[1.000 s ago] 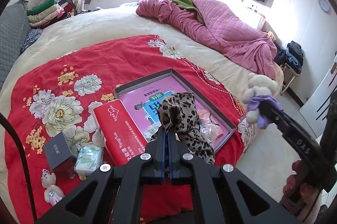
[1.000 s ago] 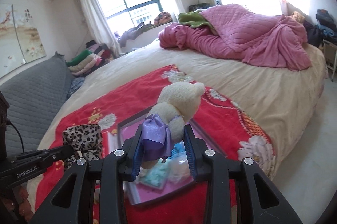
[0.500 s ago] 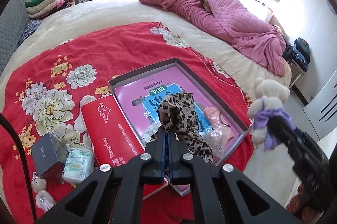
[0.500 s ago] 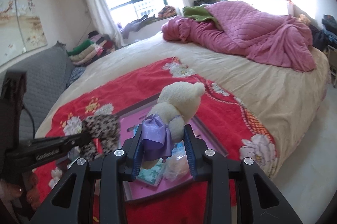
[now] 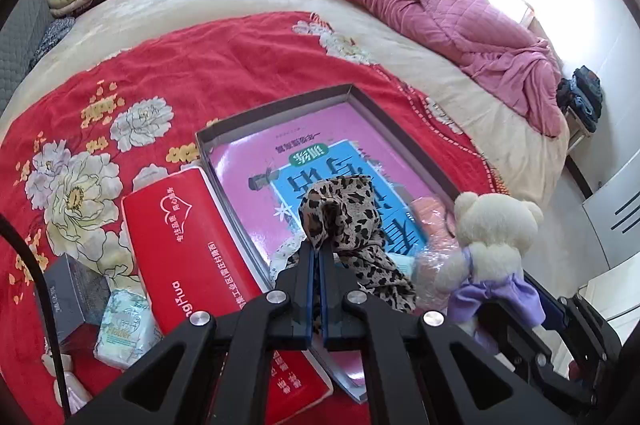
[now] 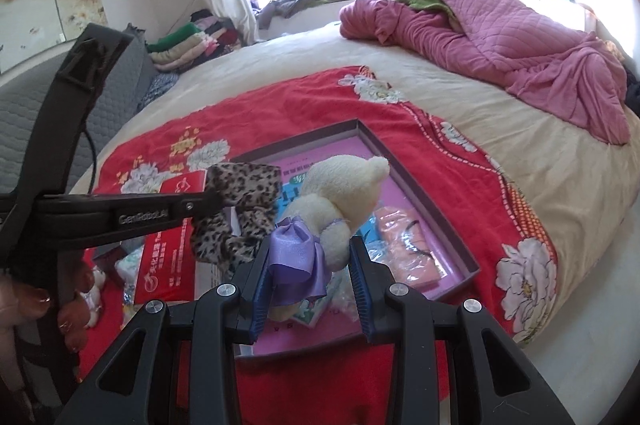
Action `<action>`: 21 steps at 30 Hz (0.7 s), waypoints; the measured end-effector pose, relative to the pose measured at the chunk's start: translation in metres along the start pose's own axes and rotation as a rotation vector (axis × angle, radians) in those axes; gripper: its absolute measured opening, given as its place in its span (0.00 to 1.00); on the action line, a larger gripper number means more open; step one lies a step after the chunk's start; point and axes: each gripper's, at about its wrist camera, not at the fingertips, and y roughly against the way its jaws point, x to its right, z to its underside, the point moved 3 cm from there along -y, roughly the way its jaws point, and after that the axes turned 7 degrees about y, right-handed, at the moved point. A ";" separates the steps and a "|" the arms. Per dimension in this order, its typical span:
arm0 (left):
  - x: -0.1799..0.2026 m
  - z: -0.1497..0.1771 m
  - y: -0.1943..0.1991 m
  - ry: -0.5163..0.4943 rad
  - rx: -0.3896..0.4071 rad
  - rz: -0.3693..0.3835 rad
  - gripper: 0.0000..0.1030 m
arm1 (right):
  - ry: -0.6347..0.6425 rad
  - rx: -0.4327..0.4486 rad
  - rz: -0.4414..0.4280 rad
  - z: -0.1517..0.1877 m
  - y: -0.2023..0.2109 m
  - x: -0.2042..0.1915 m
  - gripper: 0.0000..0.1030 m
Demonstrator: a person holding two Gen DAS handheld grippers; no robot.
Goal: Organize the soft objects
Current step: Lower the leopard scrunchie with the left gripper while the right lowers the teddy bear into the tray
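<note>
My left gripper (image 5: 318, 251) is shut on a leopard-print cloth (image 5: 352, 225) that hangs over the open grey box (image 5: 280, 107) with a pink and blue lining. From the right wrist the same cloth (image 6: 240, 209) shows at the left gripper's tip. My right gripper (image 6: 310, 263) is shut on a cream teddy bear in a purple dress (image 6: 340, 201), held above the box's (image 6: 404, 153) near end. The bear (image 5: 492, 233) also appears at the right of the left wrist view. A pink packet (image 6: 404, 245) lies in the box.
A red tissue pack (image 5: 188, 245) lies left of the box on the red flowered blanket (image 5: 160, 73). A small grey box (image 5: 76, 289), a wipes pack (image 5: 124, 317) and a small doll (image 5: 74, 389) lie nearby. A pink quilt (image 6: 500, 33) is heaped at the far side.
Both grippers have sunk toward the box with their loads. The bear has come closer to the leopard cloth over the box's near end.
</note>
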 end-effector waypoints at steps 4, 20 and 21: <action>-0.002 0.000 -0.008 -0.004 -0.010 -0.021 0.02 | 0.011 -0.013 -0.005 0.003 -0.007 -0.002 0.35; -0.006 0.000 -0.026 -0.034 -0.040 -0.058 0.03 | 0.044 -0.106 -0.019 0.016 -0.049 -0.010 0.36; -0.006 0.000 -0.027 -0.031 -0.041 -0.053 0.03 | 0.045 -0.111 -0.014 0.017 -0.052 -0.010 0.36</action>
